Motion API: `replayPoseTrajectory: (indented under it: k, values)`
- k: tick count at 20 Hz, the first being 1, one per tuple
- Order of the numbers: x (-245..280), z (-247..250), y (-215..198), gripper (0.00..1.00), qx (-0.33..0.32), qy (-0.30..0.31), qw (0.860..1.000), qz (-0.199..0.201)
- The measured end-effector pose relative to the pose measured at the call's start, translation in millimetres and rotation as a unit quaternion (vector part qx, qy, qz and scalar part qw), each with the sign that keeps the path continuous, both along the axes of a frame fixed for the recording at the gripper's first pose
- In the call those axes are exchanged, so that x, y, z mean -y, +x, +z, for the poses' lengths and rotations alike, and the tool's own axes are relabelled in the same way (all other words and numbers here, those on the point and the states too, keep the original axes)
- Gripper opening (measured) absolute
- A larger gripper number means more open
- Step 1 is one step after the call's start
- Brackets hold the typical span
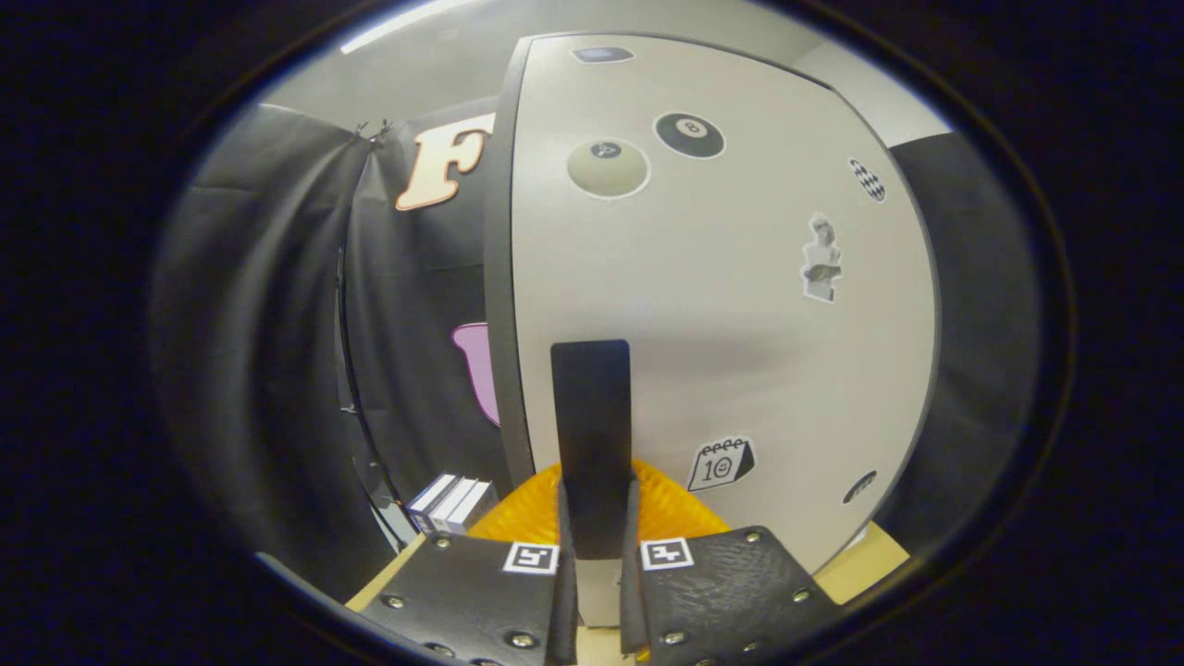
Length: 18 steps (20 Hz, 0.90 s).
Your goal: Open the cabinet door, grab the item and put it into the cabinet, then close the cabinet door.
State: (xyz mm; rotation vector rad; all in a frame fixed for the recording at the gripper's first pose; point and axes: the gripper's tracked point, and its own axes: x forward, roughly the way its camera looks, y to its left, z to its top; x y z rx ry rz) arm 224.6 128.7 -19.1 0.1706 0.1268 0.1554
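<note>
A white cabinet door [740, 305] with several stickers stands close in front of me. Its dark side edge [498, 277] shows on the left. A flat black vertical handle [592, 416] sits low on the door. My gripper [595, 523] is shut on the lower end of this handle, with one finger pressing on each side of it. A small stack of blue and white boxes [450, 504] lies on the table to the left of the fingers, beside the cabinet's edge.
The light wooden table [865, 564] shows below the cabinet on both sides of the fingers. Black cloth [268, 351] hangs to the left, close behind the boxes, and more of it hangs to the right of the cabinet.
</note>
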Motion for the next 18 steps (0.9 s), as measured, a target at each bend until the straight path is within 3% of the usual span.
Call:
replayPoseTrajectory:
  k: [9, 18]
  values:
    - [17.1, 7.5, -53.3, 0.18, 0.007, 0.009, 1.0, -0.015]
    - [79.5, 6.4, -128.0, 0.18, 0.003, 0.015, 0.999, -0.037]
